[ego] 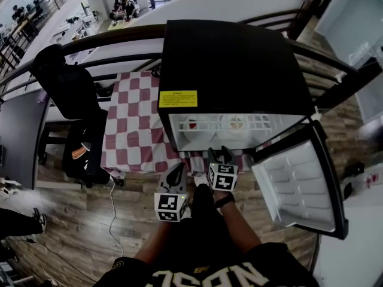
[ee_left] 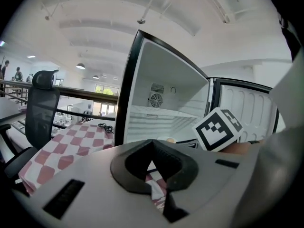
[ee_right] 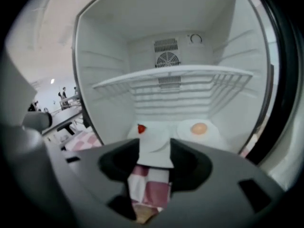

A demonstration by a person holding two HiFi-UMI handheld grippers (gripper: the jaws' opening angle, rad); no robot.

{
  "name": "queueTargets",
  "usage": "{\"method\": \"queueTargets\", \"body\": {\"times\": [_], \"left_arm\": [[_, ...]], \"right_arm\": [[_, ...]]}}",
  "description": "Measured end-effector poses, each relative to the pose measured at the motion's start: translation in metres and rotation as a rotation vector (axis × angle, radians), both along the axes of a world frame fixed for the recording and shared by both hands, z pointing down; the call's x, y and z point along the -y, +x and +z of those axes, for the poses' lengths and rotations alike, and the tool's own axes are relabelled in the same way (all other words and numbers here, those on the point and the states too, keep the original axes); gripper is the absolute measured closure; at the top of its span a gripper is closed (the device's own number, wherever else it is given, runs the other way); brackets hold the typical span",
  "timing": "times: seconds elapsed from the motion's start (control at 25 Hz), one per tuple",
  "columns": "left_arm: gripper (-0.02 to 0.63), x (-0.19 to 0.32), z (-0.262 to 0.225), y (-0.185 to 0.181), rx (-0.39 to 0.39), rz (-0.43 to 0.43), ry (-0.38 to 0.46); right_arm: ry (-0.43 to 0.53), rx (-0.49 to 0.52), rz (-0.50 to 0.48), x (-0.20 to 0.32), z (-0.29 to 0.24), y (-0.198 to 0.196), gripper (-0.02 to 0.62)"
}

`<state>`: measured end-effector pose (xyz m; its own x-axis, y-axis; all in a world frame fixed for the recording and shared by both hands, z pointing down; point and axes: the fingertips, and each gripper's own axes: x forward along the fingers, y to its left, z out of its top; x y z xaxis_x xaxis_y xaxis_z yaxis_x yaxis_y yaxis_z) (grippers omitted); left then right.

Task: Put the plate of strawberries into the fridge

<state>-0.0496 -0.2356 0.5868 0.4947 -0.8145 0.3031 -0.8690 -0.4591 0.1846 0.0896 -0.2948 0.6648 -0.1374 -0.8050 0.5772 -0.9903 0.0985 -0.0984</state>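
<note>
Wood flooring and a railed balcony edge frame a surface draped in a red-and-white checked cloth (ego: 131,130). On it a black fridge (ego: 233,58) stands with its door (ego: 299,184) swung wide to the right. The plate of strawberries (ee_right: 153,144) lies on the fridge floor at the left front, beneath the wire shelf (ee_right: 175,77). One strawberry (ee_right: 141,128) shows on its left part. Just beside it to the right sits a second plate (ee_right: 209,137) bearing something round and orange. The placing looks done.

The plate is probably stiff, light and smooth-glazed, so slippery at the rim. The berry lies loose and could roll, so any re-grip belongs on the near rim, with the plate kept level.

The right tongs (ee_right: 154,151) hang in front of the opening, held wide with nothing between them and clear of the plate. The left tongs (ee_left: 152,146), nearer the person, are narrowed to touching tips and empty.
</note>
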Motion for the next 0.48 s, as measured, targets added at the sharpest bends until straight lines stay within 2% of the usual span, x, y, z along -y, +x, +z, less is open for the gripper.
{"method": "queueTargets", "body": {"times": [0.12,0.32,0.48], "left_arm": [[0.589,-0.008,-0.015,0.004,-0.013,0.038,0.010],[0.589,-0.018,-0.048,0.004,-0.034,0.059,0.075],[0.589,-0.033,-0.065,0.009,-0.048,0.100,0.090]], "right_arm": [[0.071,-0.002,-0.006,-0.018,-0.025,-0.002,0.416],[0.175,-0.004,-0.004,-0.050,-0.071,-0.006,0.497],[0.244,0.026,-0.017,-0.076,-0.105,-0.013,0.529]]}}
